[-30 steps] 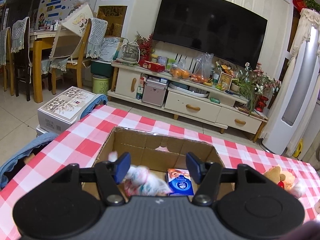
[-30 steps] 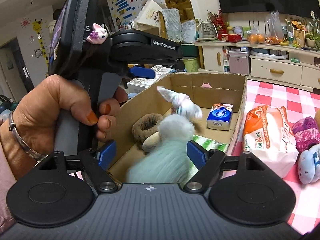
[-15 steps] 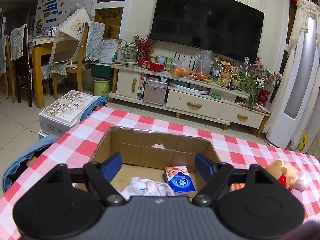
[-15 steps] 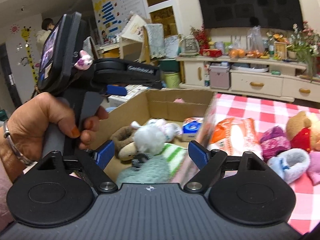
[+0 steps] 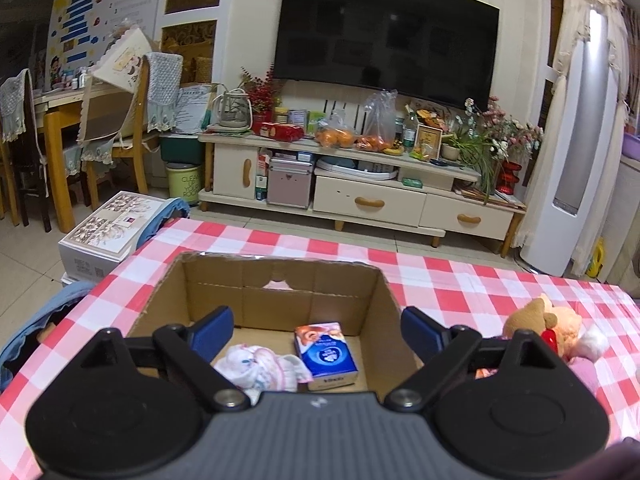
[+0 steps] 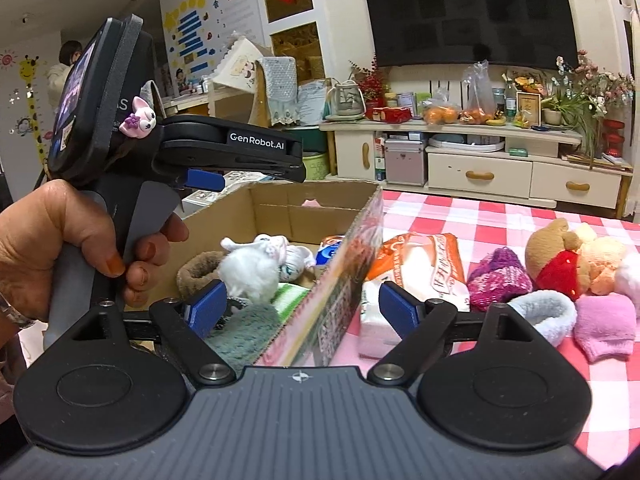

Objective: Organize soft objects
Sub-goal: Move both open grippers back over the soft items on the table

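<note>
Soft toys [image 6: 568, 258] lying on the checked table [image 5: 460, 280], right of the box [image 5: 280, 280]: brown bear with red bow, purple knit piece [image 6: 498, 278], pink sock [image 6: 606, 324], grey-white band [image 6: 540, 314]. Tissue pack [image 6: 416, 268] in orange-and-white wrap resting just beside the box's right wall.

Inside the box: white-pink cloth [image 5: 260, 368] on the floor near the front, touching the blue tissue carton [image 5: 326, 354]. Seen from the right wrist, more in there: white fluffy toy [image 6: 250, 268], brown scrunchie [image 6: 198, 272], green-striped item [image 6: 290, 300], grey-green plush [image 6: 244, 334] at the near corner.

Left gripper [image 5: 316, 330] hovering over the box's near edge, fingers [image 5: 212, 330] opening, already wide, nothing between them; cloth lying below, free of the pads. Same gripper visible in the right wrist view [image 6: 204, 180], held by a hand [image 6: 60, 240] above the box's left wall.

Right gripper [image 6: 302, 306] with fingers [image 6: 208, 306] spread wide, empty, straddling the box's right wall: one finger over the box interior, the other over the tissue pack outside.

Beyond the table: TV [image 5: 384, 36] above a cream cabinet [image 5: 360, 184].
</note>
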